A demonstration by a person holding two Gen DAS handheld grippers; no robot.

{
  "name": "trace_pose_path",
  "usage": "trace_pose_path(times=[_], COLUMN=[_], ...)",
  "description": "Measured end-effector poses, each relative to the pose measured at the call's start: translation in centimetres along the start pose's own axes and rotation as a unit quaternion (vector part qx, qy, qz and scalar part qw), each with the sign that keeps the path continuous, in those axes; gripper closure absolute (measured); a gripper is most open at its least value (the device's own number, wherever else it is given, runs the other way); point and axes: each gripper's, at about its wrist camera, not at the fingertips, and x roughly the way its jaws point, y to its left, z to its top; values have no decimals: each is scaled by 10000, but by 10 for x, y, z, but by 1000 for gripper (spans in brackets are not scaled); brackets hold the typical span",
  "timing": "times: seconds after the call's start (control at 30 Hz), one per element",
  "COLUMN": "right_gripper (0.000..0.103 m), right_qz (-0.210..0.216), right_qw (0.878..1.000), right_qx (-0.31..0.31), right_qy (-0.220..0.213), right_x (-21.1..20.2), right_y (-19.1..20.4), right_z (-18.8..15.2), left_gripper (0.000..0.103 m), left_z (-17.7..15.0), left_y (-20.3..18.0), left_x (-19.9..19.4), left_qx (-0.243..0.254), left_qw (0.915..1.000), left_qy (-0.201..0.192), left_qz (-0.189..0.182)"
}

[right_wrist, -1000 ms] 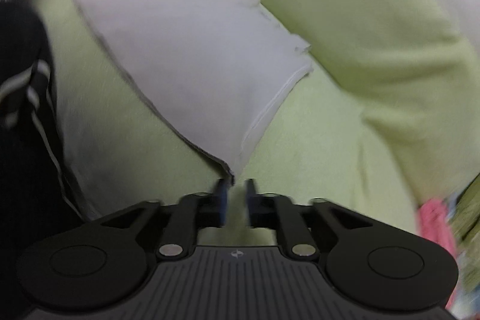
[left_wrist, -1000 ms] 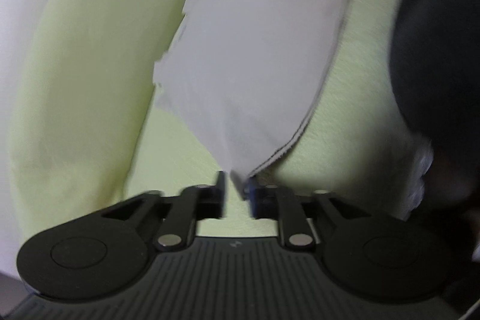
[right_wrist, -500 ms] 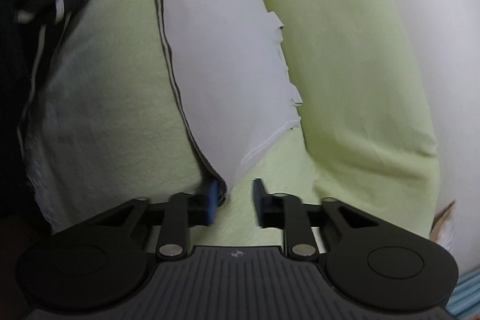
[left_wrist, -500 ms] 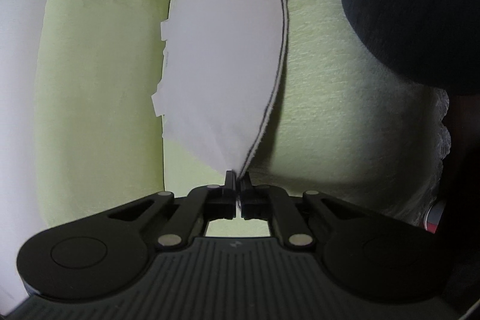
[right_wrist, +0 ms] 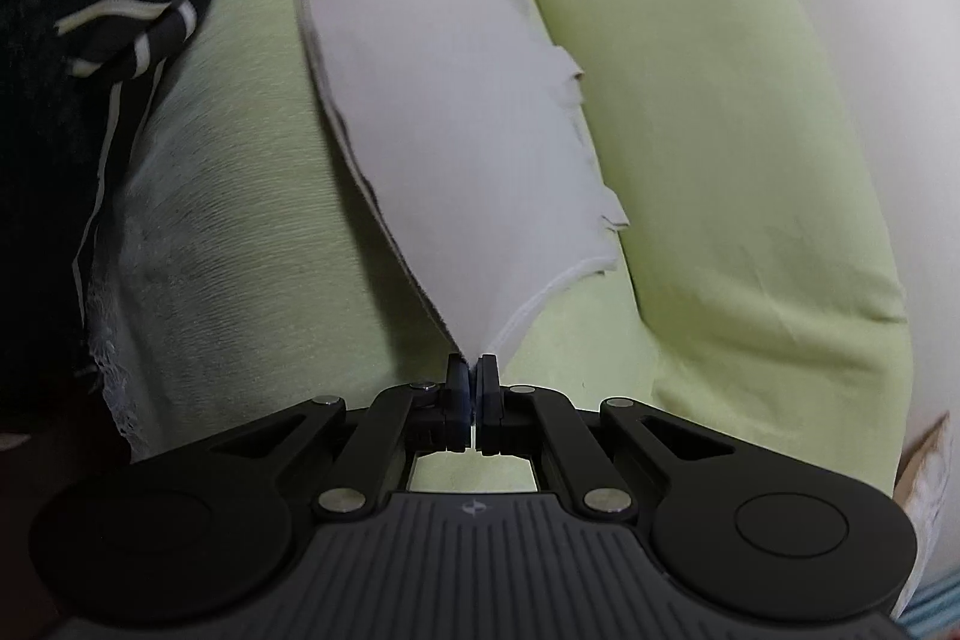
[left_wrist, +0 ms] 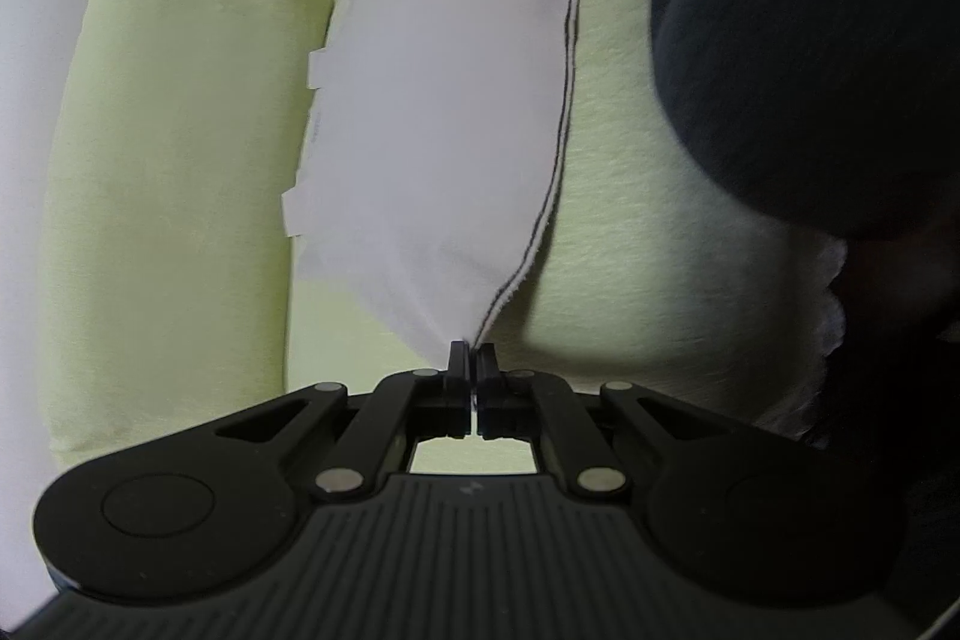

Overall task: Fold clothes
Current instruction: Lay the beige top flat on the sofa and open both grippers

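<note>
Both pinching corners of flat white cloth (left_wrist: 438,112) on pale green sheet (left_wrist: 180,160), left gripper (left_wrist: 471,358) and right gripper (right_wrist: 471,370) just clamped tight.

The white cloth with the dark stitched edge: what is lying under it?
The white cloth with the dark stitched edge lies on a pale green textured bedsheet, which shows on both sides of it. Whether anything else lies beneath the cloth cannot be seen; it is covered.

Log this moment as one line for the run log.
step: gripping corners | left gripper: shut on white garment corner | right gripper: shut on other corner | surface: green sheet | nearby: dark garment
</note>
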Motion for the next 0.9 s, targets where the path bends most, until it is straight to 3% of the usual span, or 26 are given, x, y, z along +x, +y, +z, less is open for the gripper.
trace_pose_path(times=[0.17,0.3,0.37,0.4,0.47,0.53,0.57,0.63,0.7,0.77,0.8,0.9], right_gripper=[99,100,86,72,66,61,58,52,52,52,52,45], right_qz=[313,622,662,651,742,1015,1205,1579,1853,2031,2066,1966], right_qw=[9993,9963,9939,9922,9823,9508,9232,8539,7821,7283,7159,7268], right_qx=[32,377,679,915,1654,2886,3612,4918,5887,6471,6597,6525], right_qy=[194,447,558,538,464,495,527,645,862,977,981,858], right_x=[7,8,11,10,-1,-8,-8,0,11,19,20,8], right_y=[16,0,-17,-28,-47,-71,-82,-98,-106,-111,-114,-119], right_z=[-3,6,11,12,14,12,9,1,-4,-4,0,18], left_gripper=[103,100,98,97,97,91,87,77,76,75,71,64], left_z=[0,-5,-9,-10,-11,-7,-3,4,14,26,32,46], left_y=[-7,9,22,31,52,78,91,114,131,142,145,150], left_x=[0,-18,-29,-34,-41,-39,-36,-26,-21,-24,-26,-37], left_qx=[-28,-392,-620,-869,-1507,-2438,-2969,-4011,-4749,-5133,-5224,-5376], left_qw=[9998,9975,9951,9928,9848,9660,9503,9060,8634,8385,8325,8228], left_qy=[39,-32,-91,-123,-98,213,432,922,1230,1352,1386,1451], left_qz=[-167,-579,-764,-810,-858,-830,-832,-990,-1179,-1232,-1215,-1141])
